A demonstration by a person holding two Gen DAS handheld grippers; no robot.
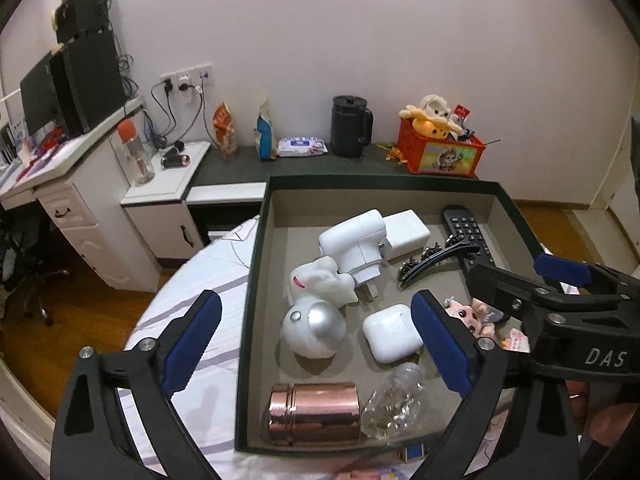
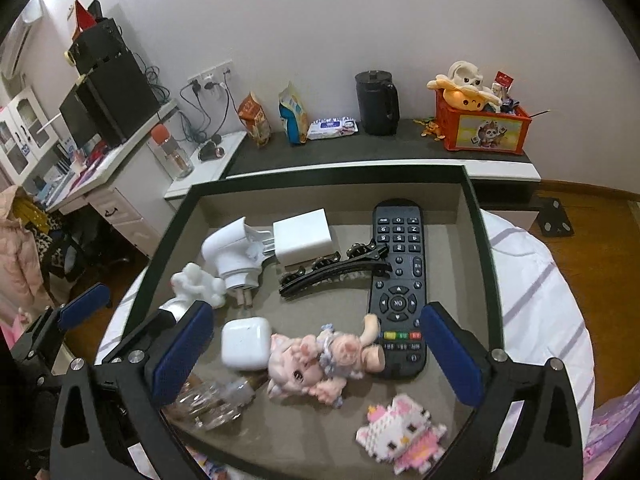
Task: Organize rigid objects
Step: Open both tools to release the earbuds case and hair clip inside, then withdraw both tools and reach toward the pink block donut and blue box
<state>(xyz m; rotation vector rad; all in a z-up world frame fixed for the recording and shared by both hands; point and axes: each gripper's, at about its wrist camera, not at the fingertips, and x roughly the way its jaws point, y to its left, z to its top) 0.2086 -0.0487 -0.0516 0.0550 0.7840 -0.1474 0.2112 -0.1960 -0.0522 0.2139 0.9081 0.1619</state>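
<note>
A dark-rimmed box [image 1: 256,264] [image 2: 160,248] with a grey floor lies on a striped bedsheet. It holds a copper tin [image 1: 314,414], a clear glass bottle [image 1: 394,404] [image 2: 212,400], a silver ball [image 1: 314,330], a white earbud case [image 1: 390,332] [image 2: 245,344], a white plug [image 1: 354,250], a hair clip [image 2: 332,274], a remote [image 2: 398,264], a pink doll [image 2: 316,364] and a pink block cat [image 2: 404,434]. My left gripper [image 1: 316,344] hangs open above the box's near left part, gripping nothing. My right gripper [image 2: 318,356] stands open over the doll, pads apart from it.
A dark shelf along the wall carries a black jug [image 1: 350,126], snack bags, a wipes pack and an orange toy crate [image 1: 442,152]. A white desk [image 1: 60,184] with a monitor stands at the left. Wooden floor surrounds the bed.
</note>
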